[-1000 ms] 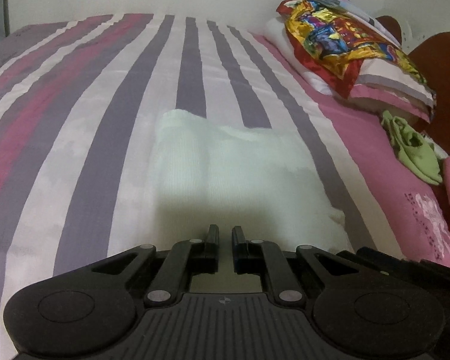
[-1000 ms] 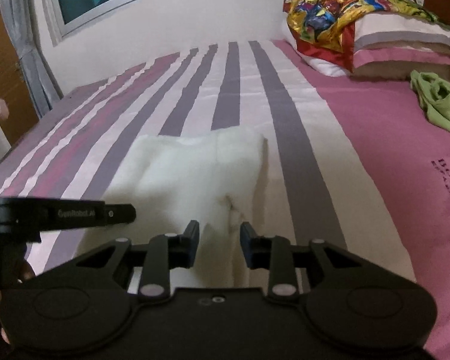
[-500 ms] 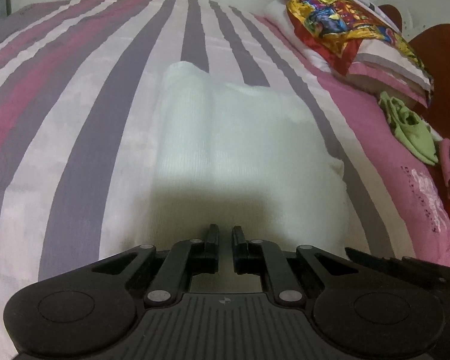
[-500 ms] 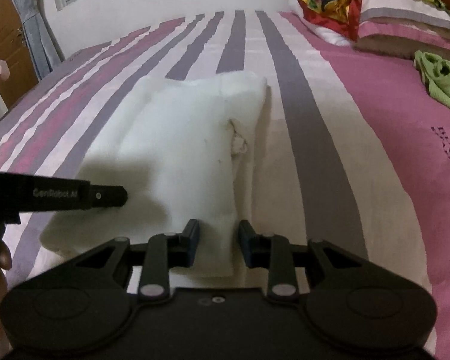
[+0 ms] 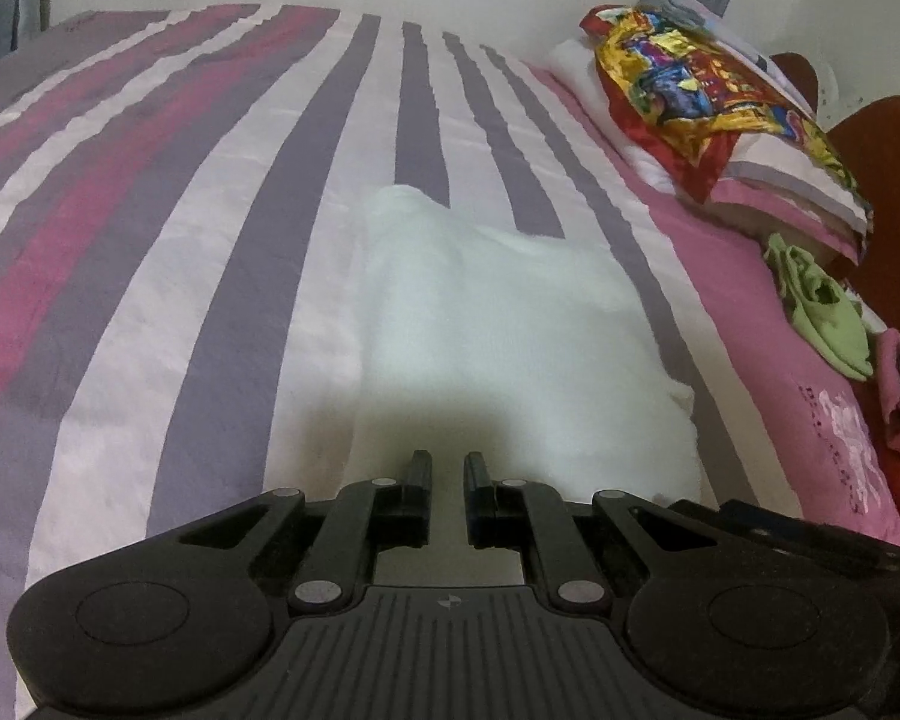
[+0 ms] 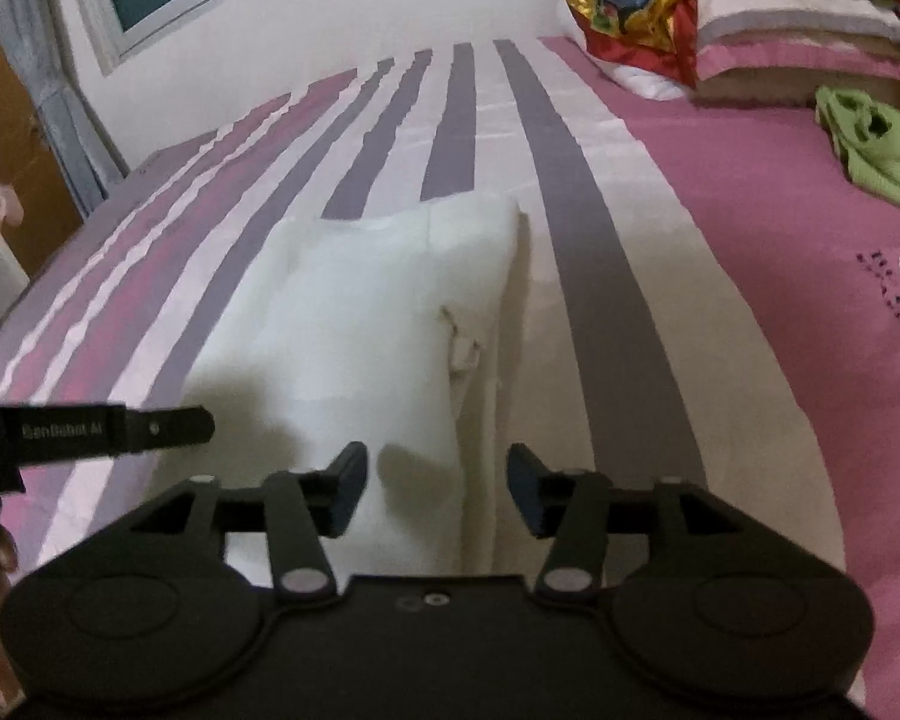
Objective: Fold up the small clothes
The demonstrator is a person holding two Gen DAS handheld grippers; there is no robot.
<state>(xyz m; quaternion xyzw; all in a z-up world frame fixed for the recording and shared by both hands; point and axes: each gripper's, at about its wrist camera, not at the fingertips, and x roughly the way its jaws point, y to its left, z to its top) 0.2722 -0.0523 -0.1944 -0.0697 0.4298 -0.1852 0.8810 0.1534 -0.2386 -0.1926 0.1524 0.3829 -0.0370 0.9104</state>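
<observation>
Your right tongs [image 6: 437, 483] are opening over the white garment's [image 6: 378, 312] near edge, its length running away; left tongs [image 5: 447, 474] stay-free, closed empty.

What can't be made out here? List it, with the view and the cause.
- White garment: near edge, left wrist view, hidden behind the left gripper.
- Same near edge, right wrist view: behind the right gripper, whose jaws are opening.
- Green garment: cut off by the frame edge, blurred.

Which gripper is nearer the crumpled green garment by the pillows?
Right. The right gripper works the folded white cloth's edge facing the green garment; the left gripper sits farther across.
</observation>
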